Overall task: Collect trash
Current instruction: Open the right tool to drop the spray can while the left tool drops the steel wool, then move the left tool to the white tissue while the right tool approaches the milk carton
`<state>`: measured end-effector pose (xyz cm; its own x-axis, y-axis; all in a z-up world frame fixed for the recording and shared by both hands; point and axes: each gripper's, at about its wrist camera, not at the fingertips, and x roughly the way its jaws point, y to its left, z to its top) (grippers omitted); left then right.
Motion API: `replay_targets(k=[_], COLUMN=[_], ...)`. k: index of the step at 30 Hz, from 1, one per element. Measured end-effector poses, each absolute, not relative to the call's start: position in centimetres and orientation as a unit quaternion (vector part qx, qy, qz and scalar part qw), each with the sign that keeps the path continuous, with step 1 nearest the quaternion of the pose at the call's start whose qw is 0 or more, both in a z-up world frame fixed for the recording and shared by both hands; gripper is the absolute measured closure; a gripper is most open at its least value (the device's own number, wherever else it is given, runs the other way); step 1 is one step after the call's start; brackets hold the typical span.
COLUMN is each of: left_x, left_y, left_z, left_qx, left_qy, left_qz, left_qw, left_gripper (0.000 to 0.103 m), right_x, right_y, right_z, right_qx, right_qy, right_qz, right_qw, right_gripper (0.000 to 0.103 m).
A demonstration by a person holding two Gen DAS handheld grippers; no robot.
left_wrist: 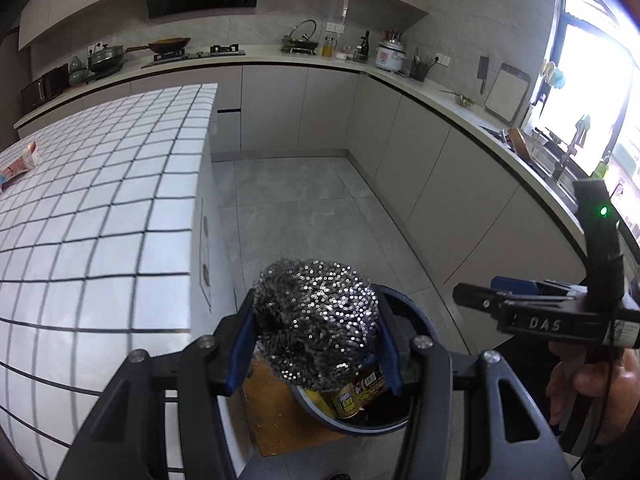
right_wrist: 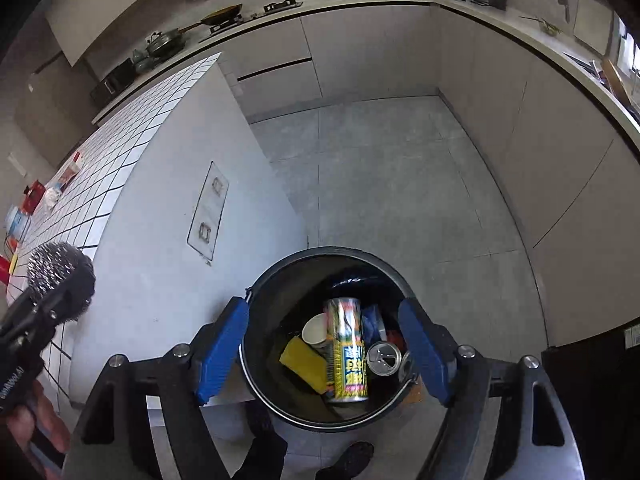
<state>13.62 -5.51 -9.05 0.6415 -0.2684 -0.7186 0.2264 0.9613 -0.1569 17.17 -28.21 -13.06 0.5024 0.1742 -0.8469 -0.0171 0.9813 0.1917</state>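
Note:
My left gripper [left_wrist: 316, 332] is shut on a steel wool scrubber [left_wrist: 316, 320] and holds it above the near rim of a dark round trash bin [left_wrist: 416, 312] on the floor. The scrubber also shows at the left of the right wrist view [right_wrist: 60, 268]. My right gripper [right_wrist: 328, 354] is open and empty, its blue pads wide apart above the bin [right_wrist: 260, 292]. Inside the bin lie a yellow spray can [right_wrist: 346, 352], an opened drink can [right_wrist: 384, 358], a yellow sponge [right_wrist: 302, 364] and a white cup [right_wrist: 314, 330]. The right gripper shows from the side in the left wrist view [left_wrist: 476, 300].
A white tiled island [left_wrist: 100, 208] stands left of the bin, with a snack packet [left_wrist: 20, 162] and several small items [right_wrist: 36, 196] on it. Grey cabinets and a counter [left_wrist: 420, 88] with cookware run along the back and right. A wooden board [left_wrist: 276, 412] lies under the bin.

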Motion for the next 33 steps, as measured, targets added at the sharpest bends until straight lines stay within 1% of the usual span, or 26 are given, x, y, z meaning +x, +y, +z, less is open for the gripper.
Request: replay_targets(k=[7,17,18,19,20,21,22,23,25,26,33], left_x=[13.7,14.7,14.8,14.9,15.2,15.3,15.2,15.2,15.2,15.3,15.4], left_y=[-8.4,-14.1,-14.7,-14.9,-15.3,-15.6,-15.7,-15.7,-15.5,-15.9,-14.5], left_z=[-12.9,-14.4,-14.5,-14.6,-14.6,-14.5,-14.1,-13.8,-13.0,-12.8,-10.2], left_qx=[-0.039,-0.038,-0.034,-0.028,-0.016,-0.005,0.000,0.000,-0.001,-0.001,0.000], left_qy=[0.424,0.438,0.437,0.440,0.445,0.446,0.441,0.437,0.432,0.431,0.412], left_qz=[-0.123,-0.147,-0.149,-0.150,-0.146,-0.136,-0.129,-0.126,-0.120,-0.121,-0.113], left_qw=[0.897,0.886,0.886,0.885,0.883,0.884,0.888,0.890,0.894,0.894,0.904], left_gripper=[0.049,0.047,0.043,0.032,0.025,0.012,0.006,0.005,0.004,0.004,0.004], right_x=[17.2,18.1,18.1,18.1,18.1,18.2,18.3,18.3,18.3,18.2,19.0], right_y=[-30.0,-33.6,-34.1,-34.5,-34.9,-35.2,-35.6,-35.8,-36.4,-36.7,-37.0], right_z=[-14.5,-15.8,-15.7,-15.6,-15.5,-15.5,-15.4,-15.3,-14.8,-14.5,-12.8], right_qx=[0.069,0.075,0.076,0.077,0.079,0.081,0.085,0.087,0.090,0.091,0.099], right_qy=[0.500,0.507,0.507,0.506,0.506,0.505,0.506,0.508,0.502,0.496,0.487], right_qz=[0.031,0.015,0.013,0.010,0.008,0.008,0.006,0.005,-0.003,-0.007,-0.012], right_qw=[0.863,0.859,0.859,0.859,0.859,0.859,0.858,0.857,0.860,0.863,0.868], right_gripper=[0.024,0.024,0.024,0.024,0.024,0.024,0.023,0.022,0.012,0.010,0.009])
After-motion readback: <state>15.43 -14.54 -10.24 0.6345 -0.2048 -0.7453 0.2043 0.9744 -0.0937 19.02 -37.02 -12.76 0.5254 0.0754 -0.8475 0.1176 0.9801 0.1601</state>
